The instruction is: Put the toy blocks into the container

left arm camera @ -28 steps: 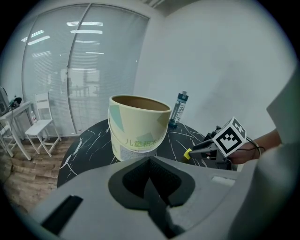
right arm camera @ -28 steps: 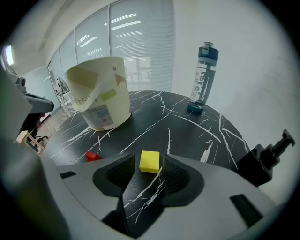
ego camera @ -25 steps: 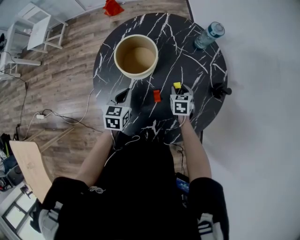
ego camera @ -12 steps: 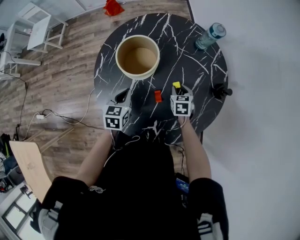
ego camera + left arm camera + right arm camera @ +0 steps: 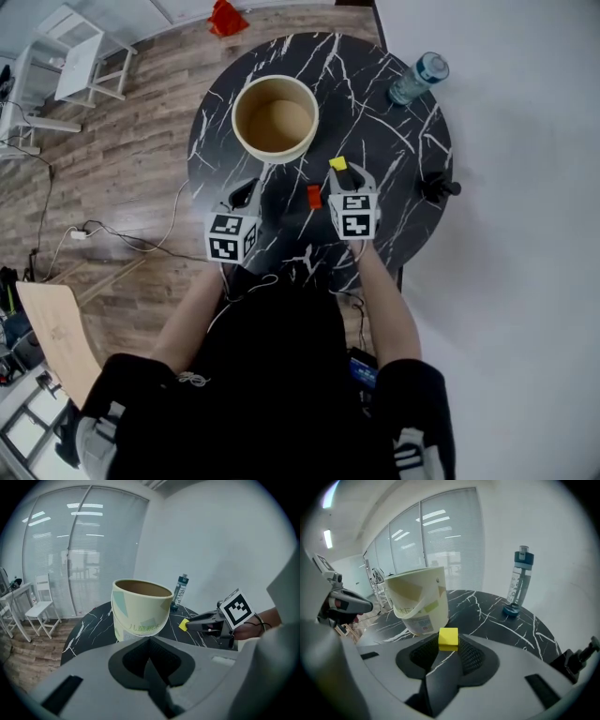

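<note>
The round table (image 5: 403,141) ended at the person's body on the near side, at wooden floor (image 5: 122,169) to the left and at pale floor (image 5: 525,187) to the right. Both grippers worked over its near half. Open tabletop lay between them and the container (image 5: 272,155), which stood toward the far left of the top.

The right gripper (image 5: 340,171) pinched the yellow block (image 5: 337,163) at its jaw tips, and in the left gripper view the block appeared raised off the top, short of the container and to its right. The left gripper (image 5: 251,187) sat near the container's near wall, jaws pressed together with nothing between them. The red block (image 5: 314,196) lay on the table between the two grippers, just beside the right one.

A water bottle (image 5: 417,75) stood near the far right rim and a small black object (image 5: 439,189) sat at the right edge, both well apart from the container. Nothing stood between the yellow block and the container.

The tabletop was black with white marble-like veins. The container was a wide, open-topped cylinder, cream outside with pale colour patches and tan inside. Both blocks were small, flat-faced and blocky. The bottle was clear with a blue-grey cap
</note>
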Tool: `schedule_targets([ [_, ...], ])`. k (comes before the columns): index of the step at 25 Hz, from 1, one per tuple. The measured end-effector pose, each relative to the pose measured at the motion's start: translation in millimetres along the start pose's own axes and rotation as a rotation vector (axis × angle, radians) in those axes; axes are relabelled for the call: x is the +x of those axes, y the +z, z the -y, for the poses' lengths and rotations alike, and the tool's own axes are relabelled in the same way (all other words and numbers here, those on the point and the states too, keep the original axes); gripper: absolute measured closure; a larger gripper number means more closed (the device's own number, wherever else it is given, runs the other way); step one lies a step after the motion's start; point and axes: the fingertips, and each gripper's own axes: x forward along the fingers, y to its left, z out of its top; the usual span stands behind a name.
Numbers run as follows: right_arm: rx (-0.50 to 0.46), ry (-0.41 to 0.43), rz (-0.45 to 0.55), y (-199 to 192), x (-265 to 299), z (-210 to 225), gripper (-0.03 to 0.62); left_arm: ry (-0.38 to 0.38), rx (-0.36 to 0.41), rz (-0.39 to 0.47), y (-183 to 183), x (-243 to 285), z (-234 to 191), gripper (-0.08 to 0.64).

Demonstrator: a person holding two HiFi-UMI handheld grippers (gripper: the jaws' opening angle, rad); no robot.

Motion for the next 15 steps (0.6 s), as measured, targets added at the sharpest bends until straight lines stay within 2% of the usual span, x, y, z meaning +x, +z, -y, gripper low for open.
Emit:
schedule_targets([
  [8, -0.036, 0.049, 0.127, 48.5, -22.0, -22.6, 0.472, 0.019, 0.003, 0.045, 16.2, -10.0, -0.4, 0.561],
  [15, -0.047, 0.041, 0.209, 77.0, -40.3, -23.7, 0.472, 0.082, 0.007, 0.106, 36.7, -25.4, -16.5, 0.561],
])
